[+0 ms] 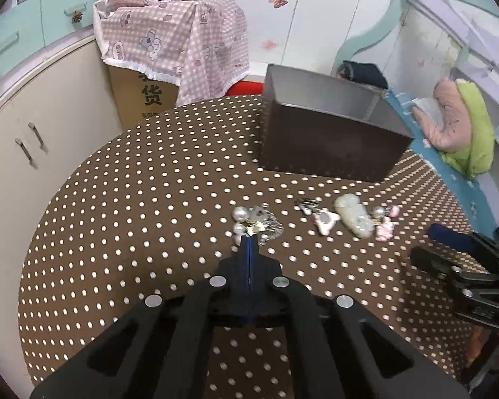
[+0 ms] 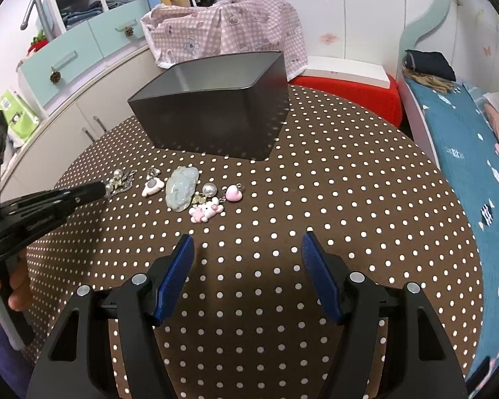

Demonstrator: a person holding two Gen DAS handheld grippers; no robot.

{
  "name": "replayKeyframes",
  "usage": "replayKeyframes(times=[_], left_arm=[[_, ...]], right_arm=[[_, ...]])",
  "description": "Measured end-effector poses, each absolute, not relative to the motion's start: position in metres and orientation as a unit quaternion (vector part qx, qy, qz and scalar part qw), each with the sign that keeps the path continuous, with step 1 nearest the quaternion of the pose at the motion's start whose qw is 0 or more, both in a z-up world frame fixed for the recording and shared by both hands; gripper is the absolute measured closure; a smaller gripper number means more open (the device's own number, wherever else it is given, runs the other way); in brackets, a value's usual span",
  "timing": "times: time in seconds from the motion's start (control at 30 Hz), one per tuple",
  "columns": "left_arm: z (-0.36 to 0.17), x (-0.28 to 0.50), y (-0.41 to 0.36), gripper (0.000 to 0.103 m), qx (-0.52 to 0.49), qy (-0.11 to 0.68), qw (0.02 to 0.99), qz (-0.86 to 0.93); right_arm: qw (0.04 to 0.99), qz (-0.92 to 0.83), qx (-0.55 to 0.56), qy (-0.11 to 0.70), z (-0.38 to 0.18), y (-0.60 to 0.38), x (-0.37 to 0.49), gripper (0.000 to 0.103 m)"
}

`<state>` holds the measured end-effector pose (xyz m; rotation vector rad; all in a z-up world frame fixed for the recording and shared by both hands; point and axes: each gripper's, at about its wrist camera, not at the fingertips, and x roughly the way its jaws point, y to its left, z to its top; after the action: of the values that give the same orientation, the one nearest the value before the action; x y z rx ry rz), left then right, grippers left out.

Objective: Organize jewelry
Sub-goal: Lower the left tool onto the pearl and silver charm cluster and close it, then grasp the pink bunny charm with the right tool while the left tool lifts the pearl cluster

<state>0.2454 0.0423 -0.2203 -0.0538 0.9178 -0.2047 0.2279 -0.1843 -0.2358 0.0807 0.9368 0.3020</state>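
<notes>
Several jewelry pieces lie in a row on the round brown polka-dot table [image 2: 316, 199]. A pearl and silver brooch [image 1: 259, 221] is leftmost, and it also shows in the right wrist view [image 2: 121, 181]. My left gripper [image 1: 250, 241] is shut with its tips on the brooch's near edge; it also shows in the right wrist view [image 2: 99, 190]. Beside it lie a white charm [image 2: 153, 186], a pale jade pendant [image 2: 181, 189], a pearl [image 2: 210, 189], a pink heart [image 2: 233, 194] and a pink kitty charm [image 2: 206, 212]. A dark open box [image 2: 216, 116] stands behind them. My right gripper [image 2: 248, 246] is open and empty above the table, near of the jewelry.
A cardboard box under a pink checked cloth [image 1: 173, 40] stands behind the table. White cabinets [image 1: 33, 126] are to the left. A red stool [image 2: 346, 96] and a bed with a blue sheet [image 2: 465, 166] are to the right.
</notes>
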Motion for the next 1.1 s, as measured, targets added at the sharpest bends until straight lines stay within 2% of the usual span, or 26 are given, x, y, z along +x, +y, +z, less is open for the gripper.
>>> replayKeyframes(times=[0.5,0.7,0.87,1.03,1.1], left_arm=[[-0.195,0.208,0.068,0.103,-0.067,0.409,0.901,-0.129],[-0.204,0.219,0.069,0.103,-0.083,0.421,0.892,-0.142],[-0.209,0.236,0.053,0.102,-0.052,0.427,0.894,-0.127],[-0.22,0.253,0.049,0.075,-0.035,0.439,0.893,-0.093],[-0.222,0.257,0.051,0.07,-0.04,0.444,0.891,-0.083]], right_arm=[[0.881,0.149,0.005,0.449,-0.236,-0.158,0.254,0.038],[0.884,0.136,0.0,0.446,-0.238,-0.148,0.255,0.038],[0.885,0.134,-0.001,0.446,-0.238,-0.144,0.254,0.038],[0.885,0.136,0.004,0.446,-0.239,-0.144,0.255,0.038],[0.885,0.137,0.006,0.445,-0.239,-0.145,0.254,0.038]])
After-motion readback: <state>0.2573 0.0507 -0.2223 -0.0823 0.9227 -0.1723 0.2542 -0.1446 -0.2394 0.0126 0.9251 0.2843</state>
